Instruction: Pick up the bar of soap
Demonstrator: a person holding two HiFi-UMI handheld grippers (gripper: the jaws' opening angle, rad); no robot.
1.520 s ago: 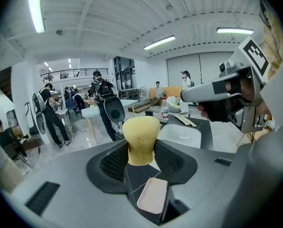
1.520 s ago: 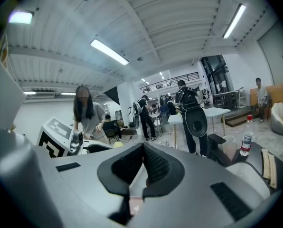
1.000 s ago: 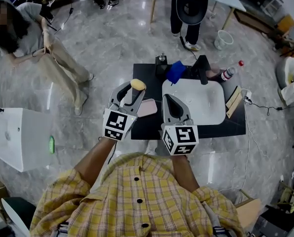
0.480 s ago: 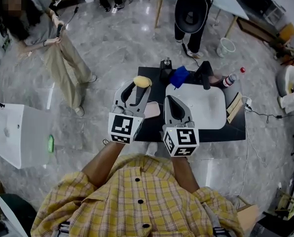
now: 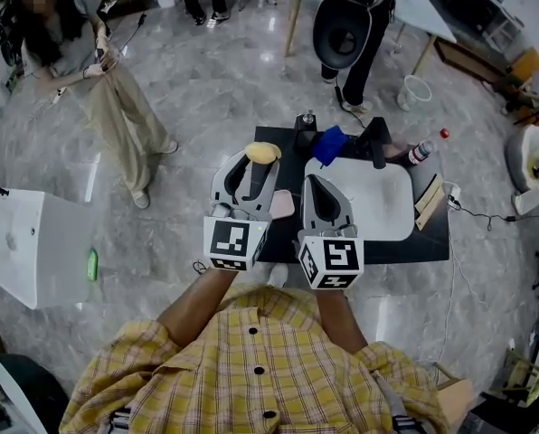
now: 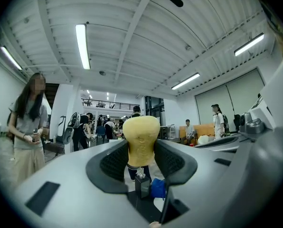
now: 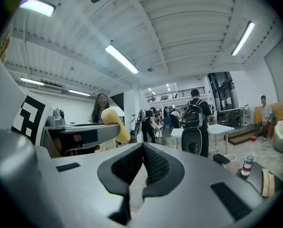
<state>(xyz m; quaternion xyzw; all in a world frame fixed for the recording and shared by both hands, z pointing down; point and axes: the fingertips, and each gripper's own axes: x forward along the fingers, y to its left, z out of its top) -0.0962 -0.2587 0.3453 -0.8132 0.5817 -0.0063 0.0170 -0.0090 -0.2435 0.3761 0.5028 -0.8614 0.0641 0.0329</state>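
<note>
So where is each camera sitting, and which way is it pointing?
Head view: on the person's head, looking steeply down at the black table; shows checked shirt, left hand-held gripper and right hand-held gripper.
Left gripper view: rides the left hand-held gripper, looking along its jaws across the hall; they clamp the bar of soap.
Right gripper view: rides the right one, facing the hall; jaws shut, empty.
Shared: all three show the soap.

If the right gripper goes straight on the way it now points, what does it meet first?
Probably nothing near: the right gripper points over the white basin toward the blue cloth, seemingly above it; height is unclear.
</note>
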